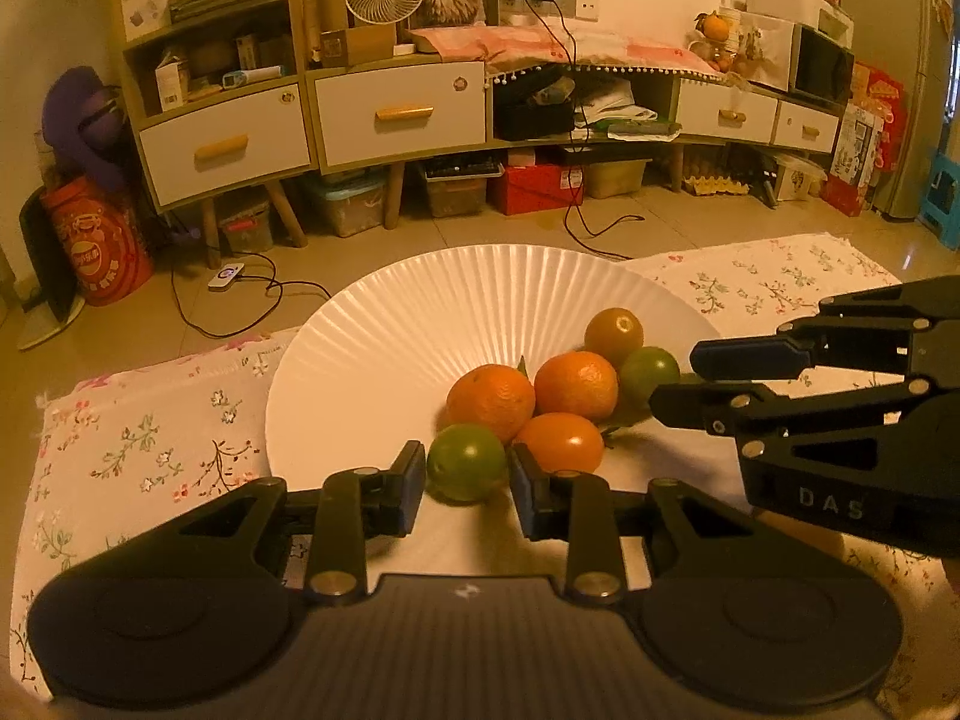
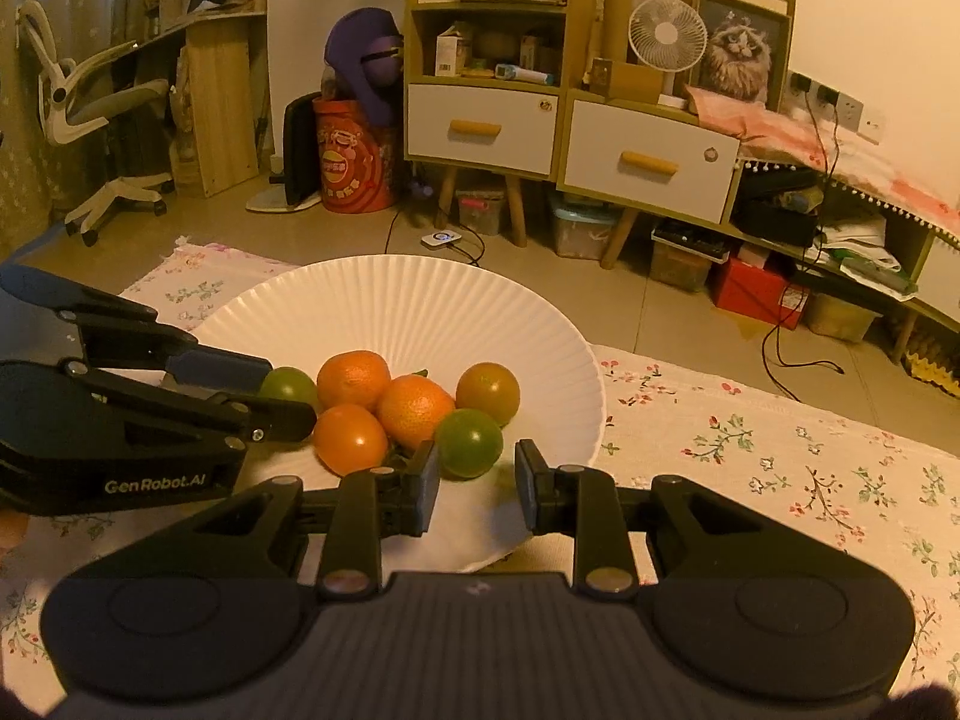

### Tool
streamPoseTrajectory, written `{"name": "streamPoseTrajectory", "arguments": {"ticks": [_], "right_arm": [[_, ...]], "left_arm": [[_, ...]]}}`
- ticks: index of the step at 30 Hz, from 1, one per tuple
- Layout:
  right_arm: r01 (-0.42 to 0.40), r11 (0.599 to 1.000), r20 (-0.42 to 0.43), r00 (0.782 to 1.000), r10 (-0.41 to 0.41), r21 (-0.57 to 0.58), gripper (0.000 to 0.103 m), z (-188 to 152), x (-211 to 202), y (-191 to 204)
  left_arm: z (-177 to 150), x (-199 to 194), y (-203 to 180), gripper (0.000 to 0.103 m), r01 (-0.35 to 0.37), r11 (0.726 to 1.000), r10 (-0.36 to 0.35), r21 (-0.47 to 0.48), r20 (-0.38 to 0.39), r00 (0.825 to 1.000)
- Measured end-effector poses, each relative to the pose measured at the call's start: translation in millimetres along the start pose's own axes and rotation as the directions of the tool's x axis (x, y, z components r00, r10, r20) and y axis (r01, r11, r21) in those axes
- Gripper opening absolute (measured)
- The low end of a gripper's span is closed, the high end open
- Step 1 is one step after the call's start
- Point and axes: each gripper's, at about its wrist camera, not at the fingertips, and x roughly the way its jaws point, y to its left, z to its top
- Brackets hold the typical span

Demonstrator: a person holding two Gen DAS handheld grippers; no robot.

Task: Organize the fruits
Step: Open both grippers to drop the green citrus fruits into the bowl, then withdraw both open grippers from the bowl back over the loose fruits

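Note:
A white fluted paper plate (image 1: 420, 312) (image 2: 432, 306) on a floral cloth holds several small citrus fruits, orange and green, bunched together. My left gripper (image 1: 468, 480) (image 2: 270, 396) stands with its pads on either side of the near green fruit (image 1: 465, 468), which rests on the plate; thin gaps show beside it. My right gripper (image 2: 477, 480) (image 1: 678, 381) flanks the other green fruit (image 2: 469, 443) (image 1: 648, 369) in the same way, with a clear gap at its right pad. An orange fruit (image 1: 561, 443) lies between the two green ones.
The floral cloth (image 1: 150, 450) (image 2: 780, 450) covers the table on both sides of the plate. Beyond the table's far edge are the tiled floor, cables, and a low cabinet with drawers (image 1: 396, 114). The plate's far half is bare.

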Motion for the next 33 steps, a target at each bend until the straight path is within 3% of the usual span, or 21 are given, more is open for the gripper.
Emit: {"name": "streamPoseTrajectory", "arguments": {"ticks": [12, 19, 29, 31, 33], "right_arm": [[0.001, 1.0, 0.014, 1.0, -0.001, -0.008, 0.049, 2.1, -19.3, 4.4], [0.019, 1.0, 0.017, 1.0, -0.019, -0.003, 0.055, -1.6, -35.4, 5.5], [0.031, 0.999, 0.007, 0.999, -0.031, -0.011, 0.065, -13.1, -59.1, 16.9], [0.035, 0.999, 0.006, 0.999, -0.035, -0.012, 0.067, -14.7, -63.6, 19.4], [0.038, 0.999, 0.002, 0.999, -0.038, -0.007, 0.067, -16.2, -67.8, 21.0]], "left_arm": [[-3.6, -20.0, -0.2, 0.051, -0.013, 1.0, 0.013, -0.002, 0.013, 1.0], [-9.9, -40.9, -1.2, 0.062, -0.016, 1.0, 0.017, -0.012, 0.019, 1.0], [-27.0, -68.7, -8.1, 0.068, -0.014, 1.0, 0.014, -0.02, 0.01, 1.0], [-30.6, -73.5, -9.1, 0.076, -0.019, 1.0, 0.019, -0.02, 0.01, 1.0], [-34.4, -78.7, -10.4, 0.077, -0.023, 1.0, 0.023, -0.022, 0.011, 1.0]]}}
